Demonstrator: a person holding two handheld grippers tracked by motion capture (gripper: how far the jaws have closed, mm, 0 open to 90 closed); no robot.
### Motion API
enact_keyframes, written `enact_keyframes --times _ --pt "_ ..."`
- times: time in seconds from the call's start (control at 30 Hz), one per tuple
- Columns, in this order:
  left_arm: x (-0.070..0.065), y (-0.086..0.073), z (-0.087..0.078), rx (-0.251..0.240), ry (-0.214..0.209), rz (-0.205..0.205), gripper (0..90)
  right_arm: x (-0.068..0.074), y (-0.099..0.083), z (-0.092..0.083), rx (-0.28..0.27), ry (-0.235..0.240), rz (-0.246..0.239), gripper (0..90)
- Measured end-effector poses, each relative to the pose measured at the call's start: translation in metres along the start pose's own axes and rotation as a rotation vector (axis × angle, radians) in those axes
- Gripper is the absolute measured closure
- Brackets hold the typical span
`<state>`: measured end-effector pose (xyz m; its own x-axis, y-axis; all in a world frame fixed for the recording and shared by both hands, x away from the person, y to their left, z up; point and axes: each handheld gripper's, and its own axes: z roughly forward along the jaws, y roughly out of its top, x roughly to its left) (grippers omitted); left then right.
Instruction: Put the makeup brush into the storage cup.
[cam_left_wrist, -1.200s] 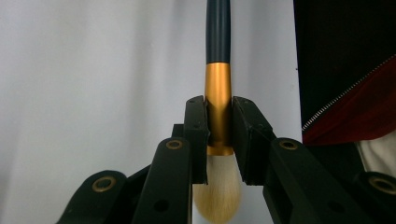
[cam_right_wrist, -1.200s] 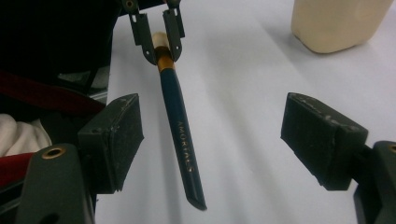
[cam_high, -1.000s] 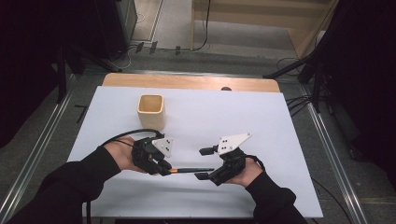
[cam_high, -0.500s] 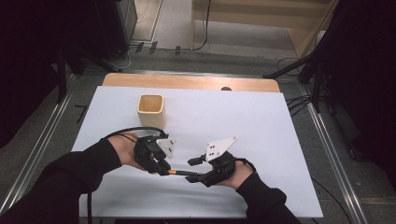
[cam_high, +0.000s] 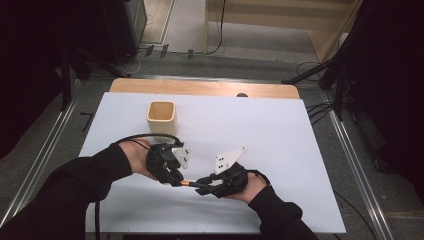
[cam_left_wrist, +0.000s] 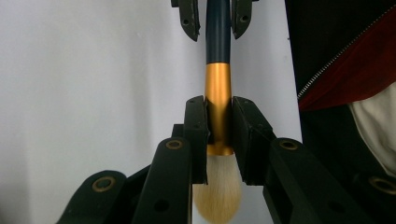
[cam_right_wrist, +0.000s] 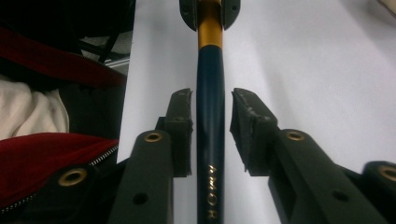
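Observation:
A makeup brush (cam_high: 187, 183) with a dark blue handle (cam_right_wrist: 210, 116), gold ferrule (cam_left_wrist: 218, 88) and beige bristles (cam_left_wrist: 217, 196) hangs level just above the white table, between my two hands. My left gripper (cam_high: 176, 180) is shut on the gold ferrule, with the bristles behind its pads. My right gripper (cam_high: 202, 186) faces it from the other end. Its jaws have just been closing and now straddle the blue handle, with a thin gap still showing beside the pads (cam_right_wrist: 245, 116). In the left gripper view the right gripper's (cam_left_wrist: 215, 18) tips flank the handle at the top.
A square cream cup (cam_high: 161, 116) stands upright on the white table top (cam_high: 280, 130), behind my left hand. A wooden strip (cam_high: 200, 87) edges the table's far side. A dark jacket with red lining (cam_right_wrist: 51, 149) lies close behind the grippers.
My right gripper has slid left along the brush handle toward the left gripper, and its jaws have narrowed around the handle. The left gripper has kept its hold and place.

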<state>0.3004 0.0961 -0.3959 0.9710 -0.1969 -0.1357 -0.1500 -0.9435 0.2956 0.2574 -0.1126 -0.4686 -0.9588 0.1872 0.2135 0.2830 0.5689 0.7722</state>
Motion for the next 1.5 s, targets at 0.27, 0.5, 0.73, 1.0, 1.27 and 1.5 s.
enact_keyframes --times 0.27,0.5,0.73,1.0,1.27,1.5 --pt "0.003 0.002 0.002 0.007 -0.001 0.002 77.1 0.000 0.000 0.001 0.015 -0.002 0.007 77.9" --pt "0.004 0.001 0.002 0.000 -0.002 -0.009 76.6 -0.002 0.002 -0.002 0.016 -0.006 0.022 79.1" --pt "0.007 0.000 0.002 -0.010 -0.005 -0.026 75.7 -0.003 0.002 -0.003 0.011 -0.014 0.032 79.3" --pt "0.007 0.000 0.002 -0.012 0.001 -0.022 72.9 -0.003 0.002 -0.004 0.009 -0.007 0.032 79.3" --pt "0.010 -0.002 0.000 -0.027 -0.007 -0.055 57.7 -0.004 0.002 -0.006 0.009 -0.014 0.031 79.3" --pt "0.013 -0.010 -0.006 -0.109 -0.003 -0.105 39.8 -0.005 0.001 -0.008 0.007 -0.018 0.029 79.3"
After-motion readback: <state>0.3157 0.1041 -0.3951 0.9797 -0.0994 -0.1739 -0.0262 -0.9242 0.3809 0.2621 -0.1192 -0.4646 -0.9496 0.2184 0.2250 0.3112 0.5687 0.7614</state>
